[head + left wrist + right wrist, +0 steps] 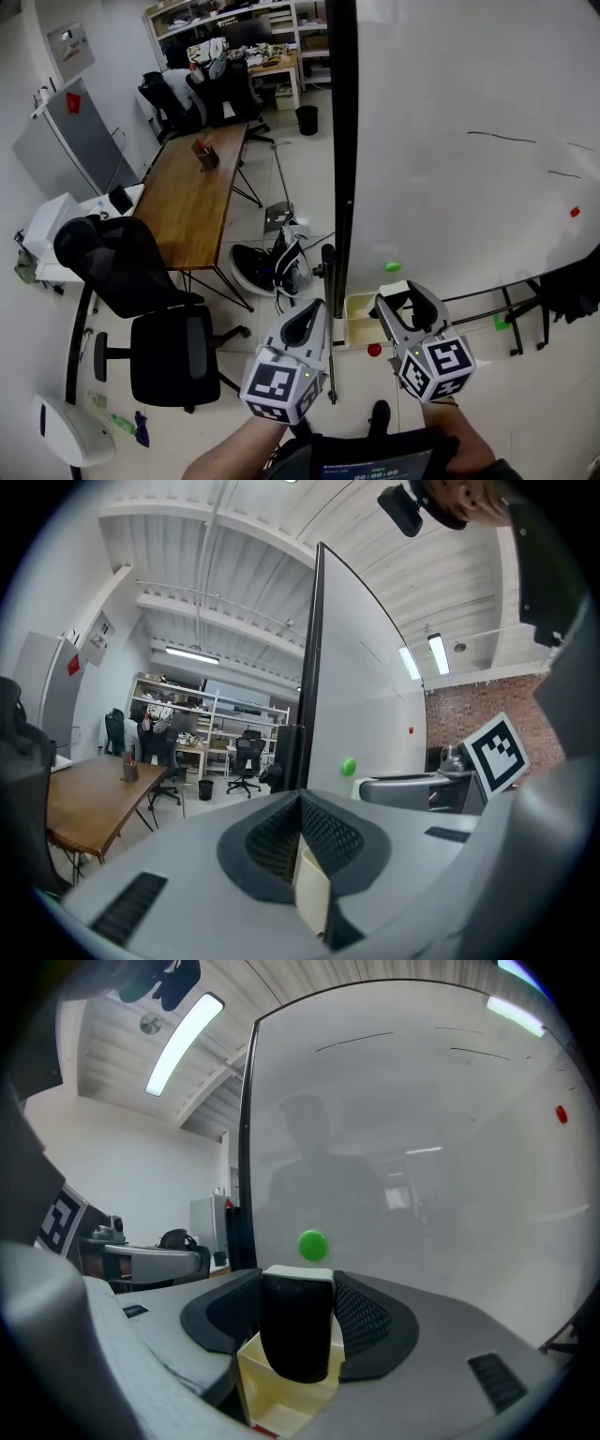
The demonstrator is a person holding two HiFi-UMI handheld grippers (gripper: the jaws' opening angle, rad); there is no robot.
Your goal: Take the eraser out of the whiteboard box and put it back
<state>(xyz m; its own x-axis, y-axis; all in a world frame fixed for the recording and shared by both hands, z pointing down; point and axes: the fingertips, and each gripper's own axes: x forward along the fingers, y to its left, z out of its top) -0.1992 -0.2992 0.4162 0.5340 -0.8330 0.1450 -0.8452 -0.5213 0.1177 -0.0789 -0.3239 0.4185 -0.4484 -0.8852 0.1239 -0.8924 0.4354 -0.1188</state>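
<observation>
A black eraser with a white back [296,1335] sits between the pads of my right gripper [296,1286], which is shut on it. It hangs just above the open cream whiteboard box [281,1393]. In the head view the right gripper [405,298] is over the right end of the box [360,323], at the lower edge of the whiteboard [450,169]. My left gripper [317,306] is level with it, just left of the box, and its tips meet. In the left gripper view a cream corner of the box [314,892] shows in the hollow behind the tips of that gripper [300,797].
A green magnet [393,266] and a red magnet [575,212] stick to the board, and another red one [374,350] lies below the box. The board's black frame post [339,141] runs up the middle. A wooden table [192,192] and a black office chair [159,347] stand to the left.
</observation>
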